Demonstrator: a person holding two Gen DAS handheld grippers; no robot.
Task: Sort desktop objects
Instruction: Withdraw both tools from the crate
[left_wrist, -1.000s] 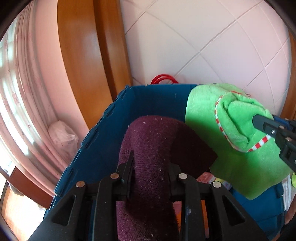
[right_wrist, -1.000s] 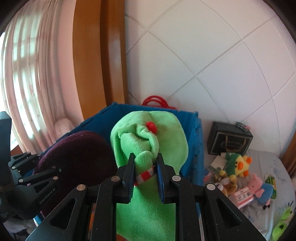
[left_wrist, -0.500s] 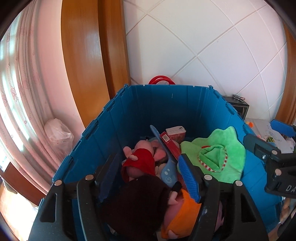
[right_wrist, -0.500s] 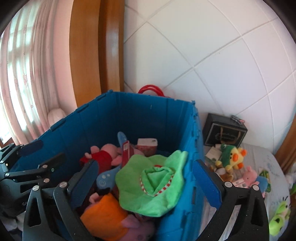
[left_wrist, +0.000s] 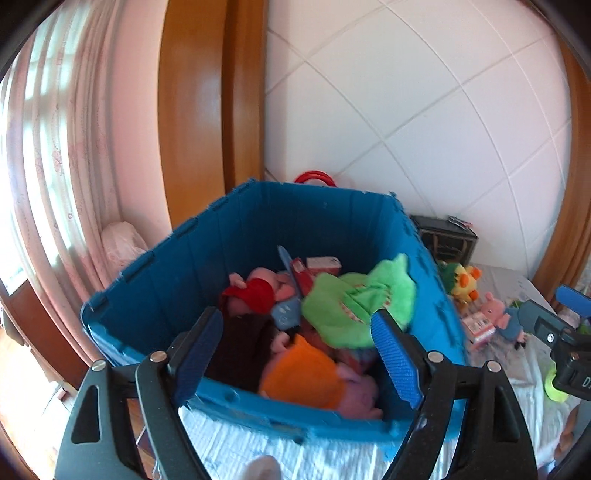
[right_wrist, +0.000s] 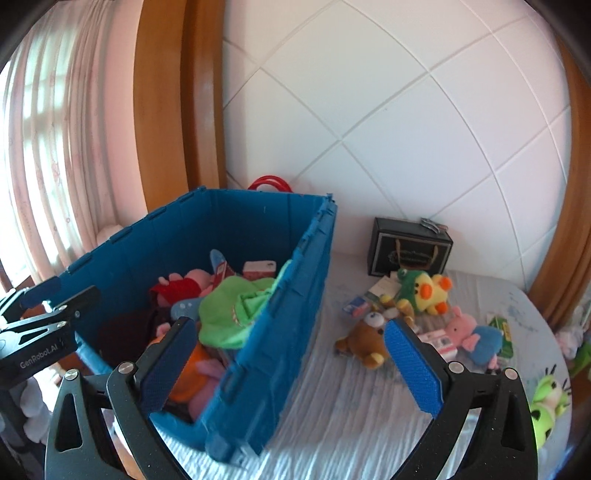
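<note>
A blue bin (left_wrist: 155, 295) (right_wrist: 280, 332) stands on the white bedsheet and holds several soft toys. In it lie a green hat with a red-white trim (left_wrist: 354, 310) (right_wrist: 236, 314), a dark maroon cloth (left_wrist: 240, 343), an orange plush (left_wrist: 303, 373) and a pink pig in red (left_wrist: 258, 291). My left gripper (left_wrist: 299, 354) hovers at the bin's near wall, its jaws still opening, nothing between them. My right gripper (right_wrist: 291, 365) is wide open and empty, straddling the bin's right wall. To the right on the sheet lie a brown bear (right_wrist: 364, 341), a yellow-green duck (right_wrist: 424, 291) and a pink pig toy (right_wrist: 469, 328).
A black box (right_wrist: 408, 253) stands against the tiled wall behind the toys. A red handle (right_wrist: 269, 182) shows behind the bin. A wooden door frame (left_wrist: 207, 110) and pink curtains (left_wrist: 55, 147) are at the left. A lime green plush (right_wrist: 546, 406) lies at the far right.
Both grippers opened and dropped the maroon cloth and the green hat into the bin, then drew back and to the right, away from the bin.
</note>
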